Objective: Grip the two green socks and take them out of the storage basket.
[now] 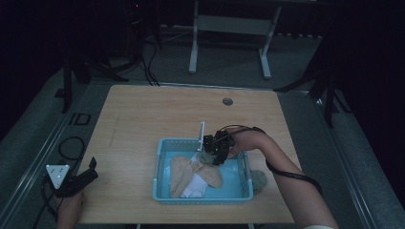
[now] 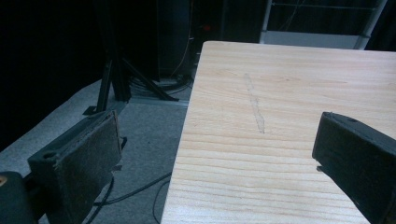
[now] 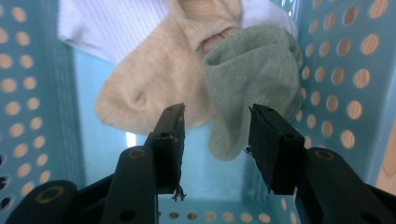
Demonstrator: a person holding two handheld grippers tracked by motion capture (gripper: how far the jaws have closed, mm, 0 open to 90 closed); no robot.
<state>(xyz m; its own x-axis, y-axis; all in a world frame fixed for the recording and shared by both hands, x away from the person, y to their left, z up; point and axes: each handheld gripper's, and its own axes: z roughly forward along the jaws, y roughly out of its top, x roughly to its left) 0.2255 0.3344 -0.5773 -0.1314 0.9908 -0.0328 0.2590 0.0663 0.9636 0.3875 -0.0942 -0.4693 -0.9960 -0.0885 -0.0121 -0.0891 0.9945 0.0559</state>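
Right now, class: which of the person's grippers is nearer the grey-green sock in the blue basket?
Right. The right gripper hangs just above the grey-green sock; the left gripper sits at the table's near-left corner.

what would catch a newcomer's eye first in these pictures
The light blue perforated basket at the near middle of the wooden table stands out, holding beige socks on something white. The right gripper reaches into its far right corner, fingers apart just short of a grey-green sock. The left gripper rests open at the table's near left edge.
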